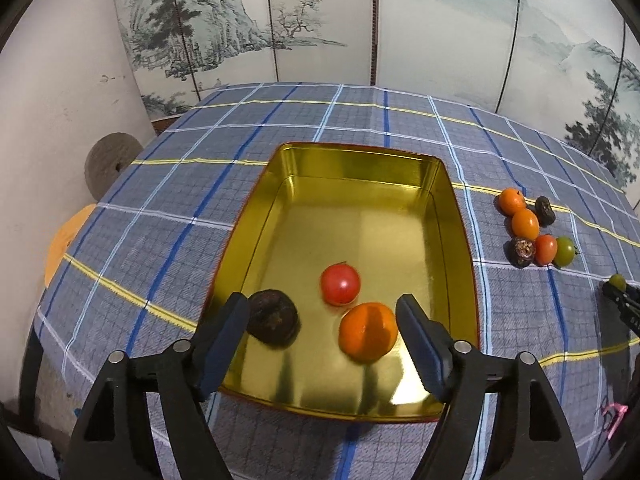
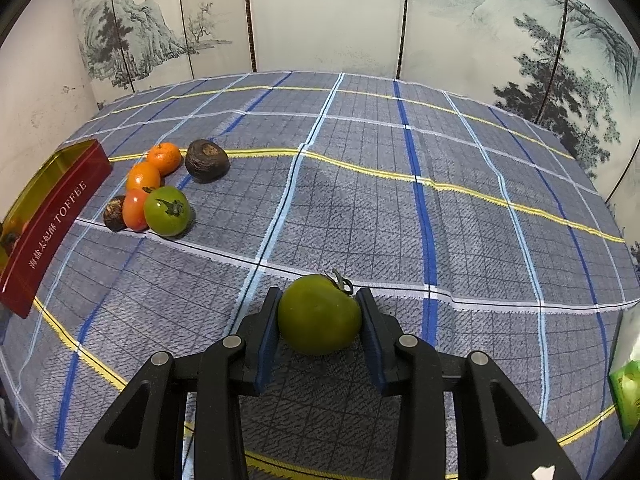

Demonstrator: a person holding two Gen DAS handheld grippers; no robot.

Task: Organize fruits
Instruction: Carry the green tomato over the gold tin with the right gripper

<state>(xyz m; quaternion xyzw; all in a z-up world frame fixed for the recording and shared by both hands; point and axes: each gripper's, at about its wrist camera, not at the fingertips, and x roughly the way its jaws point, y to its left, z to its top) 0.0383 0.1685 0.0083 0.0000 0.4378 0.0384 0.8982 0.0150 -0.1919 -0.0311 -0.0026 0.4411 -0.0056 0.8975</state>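
Currently the left gripper (image 1: 322, 312) hangs over the near end of a gold-lined rectangular metal tin (image 1: 434, 184) with red outer walls, and its jaws stand wide apart with nothing between the blue pads. Three fruits lie on the tin's shiny floor: a round red tomato (image 1: 340, 284), a glossy orange tangerine (image 1: 368, 332) just beside it toward the near right, and a dark brown wrinkled fruit (image 1: 273, 323) touching or almost touching the left pad. The tin rests on a surface covered by a blue-grey plaid cloth (image 2: 400, 208) with white, blue and yellow lines.

The right gripper (image 2: 319, 316) is well to the right of the tin, and its jaws are clamped on a smooth green tomato (image 2: 320, 314) with a curled dark stem; each pad presses one side of it. Whether that tomato touches the cloth beneath cannot be told.

Between the tin and the right gripper a cluster of loose fruits sits on the cloth: two small orange tangerines (image 2: 154, 168) touching each other, a large dark brown wrinkled fruit (image 2: 207, 160) just beside the farther tangerine, a smaller dark wrinkled fruit (image 2: 115, 213), a small red-orange tomato (image 2: 135, 209) touching it, and a second green tomato (image 2: 167, 211) against the red-orange one. The tin's red side wall bears the word TOFFEE in pale letters. A folding screen painted with misty mountains and pines (image 1: 224, 28) stands behind the surface.
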